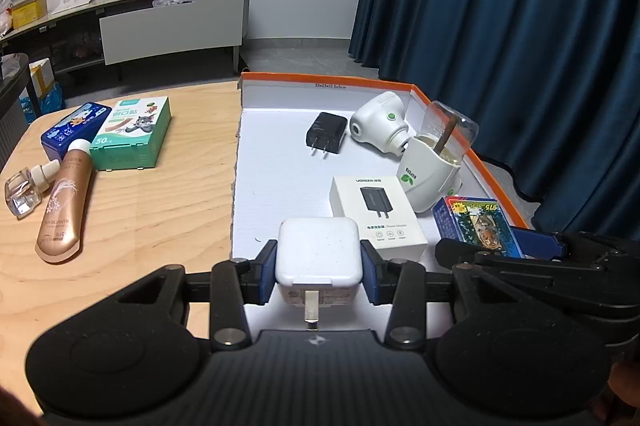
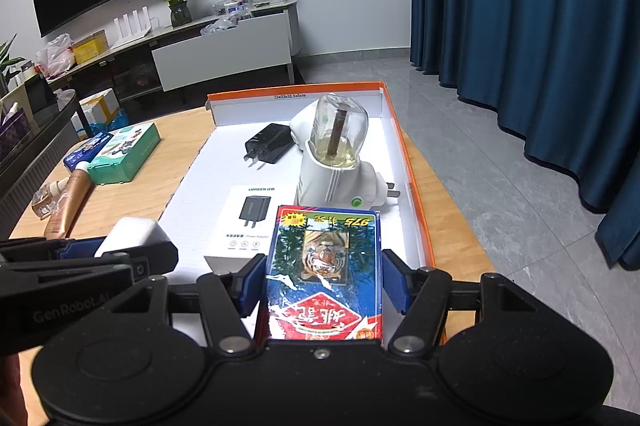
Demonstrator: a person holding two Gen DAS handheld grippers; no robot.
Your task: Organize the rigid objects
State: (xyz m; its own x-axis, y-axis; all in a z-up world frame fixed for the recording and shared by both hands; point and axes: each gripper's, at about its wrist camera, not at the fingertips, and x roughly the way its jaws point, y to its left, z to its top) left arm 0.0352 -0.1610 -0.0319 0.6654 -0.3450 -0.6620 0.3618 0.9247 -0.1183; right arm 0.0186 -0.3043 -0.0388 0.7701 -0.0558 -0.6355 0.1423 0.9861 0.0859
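1. Holding a white charger cube (image 1: 318, 258) in my left gripper (image 1: 319, 276), I see its blue pads (image 1: 268, 272) pressed against both sides of the cube, prongs facing the camera, over the near edge of the orange-rimmed box lid (image 1: 328, 78).
2. My right gripper (image 2: 323, 284) is clamped on a blue card box with a tiger picture (image 2: 324, 266); the pads (image 2: 394, 286) touch its two long sides, and it sits above the lid's near right corner.
3. Inside the lid I count a black plug adapter (image 1: 326, 135) near the far wall, a white plug-in vaporizer (image 1: 380, 124) lying on its side beside it, and a second vaporizer with a clear liquid bottle (image 2: 334, 162) by the right wall.
4. A white UGREEN adapter box (image 1: 376, 216) lies flat in the lid, just beyond the cube and just left of the card box.
5. On the wooden table (image 1: 140, 218), left of the lid, a green bandage box (image 1: 130, 134) touches a blue tin (image 1: 74, 130).
6. A gold tube (image 1: 64, 202) lies in front of them, its white cap against the green box, with a small clear refill bottle (image 1: 26, 190) just beside it.
7. Blue curtains (image 1: 520, 26) hang behind the lid's right side.
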